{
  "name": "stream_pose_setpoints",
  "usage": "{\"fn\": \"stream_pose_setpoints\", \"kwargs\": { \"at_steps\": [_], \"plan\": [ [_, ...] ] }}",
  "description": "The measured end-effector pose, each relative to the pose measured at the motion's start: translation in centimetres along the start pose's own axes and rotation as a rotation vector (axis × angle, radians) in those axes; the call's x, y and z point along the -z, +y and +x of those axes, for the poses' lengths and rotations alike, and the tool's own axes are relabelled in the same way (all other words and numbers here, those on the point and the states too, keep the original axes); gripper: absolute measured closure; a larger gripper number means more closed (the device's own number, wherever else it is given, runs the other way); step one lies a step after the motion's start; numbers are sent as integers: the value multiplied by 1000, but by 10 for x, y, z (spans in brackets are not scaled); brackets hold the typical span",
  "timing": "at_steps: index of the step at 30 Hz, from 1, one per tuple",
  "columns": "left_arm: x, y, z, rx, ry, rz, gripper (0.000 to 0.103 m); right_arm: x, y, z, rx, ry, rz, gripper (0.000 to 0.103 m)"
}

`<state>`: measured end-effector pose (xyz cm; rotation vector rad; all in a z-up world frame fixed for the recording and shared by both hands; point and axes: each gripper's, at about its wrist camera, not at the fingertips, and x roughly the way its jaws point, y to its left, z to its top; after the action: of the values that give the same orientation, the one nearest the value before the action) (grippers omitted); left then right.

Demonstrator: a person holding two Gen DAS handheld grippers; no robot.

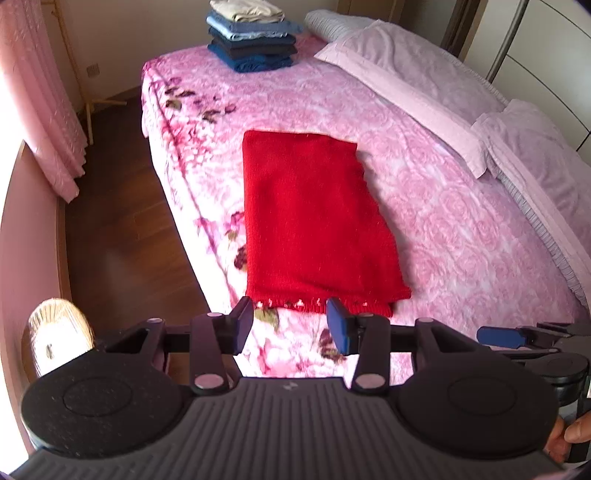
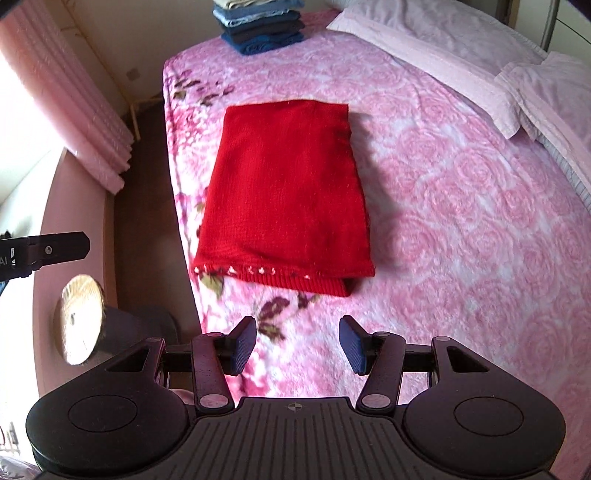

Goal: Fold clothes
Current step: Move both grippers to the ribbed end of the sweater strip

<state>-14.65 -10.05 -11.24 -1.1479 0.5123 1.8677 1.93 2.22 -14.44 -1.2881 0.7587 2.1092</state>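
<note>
A red knitted sweater [image 1: 314, 221] [image 2: 284, 199] lies folded into a long rectangle on the pink floral bed cover [image 1: 424, 240] [image 2: 461, 221], its ribbed hem toward me. In the left wrist view my left gripper [image 1: 290, 317] hovers just short of that hem, open, with nothing between its blue pads. My right gripper [image 2: 297, 332] hangs over the bed cover a little before the hem, also open and empty. The right gripper's blue pad [image 1: 498, 336] shows at the right edge of the left wrist view. The left gripper's black finger [image 2: 55, 247] shows at the left edge of the right wrist view.
A stack of folded clothes [image 1: 253, 37] [image 2: 258, 26] sits at the bed's far corner. Pale pillows [image 1: 406, 74] [image 2: 443, 44] line the right side. To the left, the bed edge drops to a wooden floor [image 1: 118, 221], with a pink curtain [image 1: 37, 110] and a round golden object [image 2: 79, 325].
</note>
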Motion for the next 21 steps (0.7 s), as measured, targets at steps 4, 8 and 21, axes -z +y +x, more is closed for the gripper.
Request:
{"fn": "stream_pose_setpoints", "kwargs": {
  "at_steps": [4, 8, 21],
  "plan": [
    [9, 3, 7, -17, 34, -6, 63, 3, 0, 9, -1, 22, -18, 50],
    [17, 9, 19, -30, 74, -12, 63, 6, 1, 20, 3, 37, -20, 50],
    [16, 12, 38, -40, 106, -12, 63, -4, 2, 32, 20, 48, -35, 50]
  ]
}}
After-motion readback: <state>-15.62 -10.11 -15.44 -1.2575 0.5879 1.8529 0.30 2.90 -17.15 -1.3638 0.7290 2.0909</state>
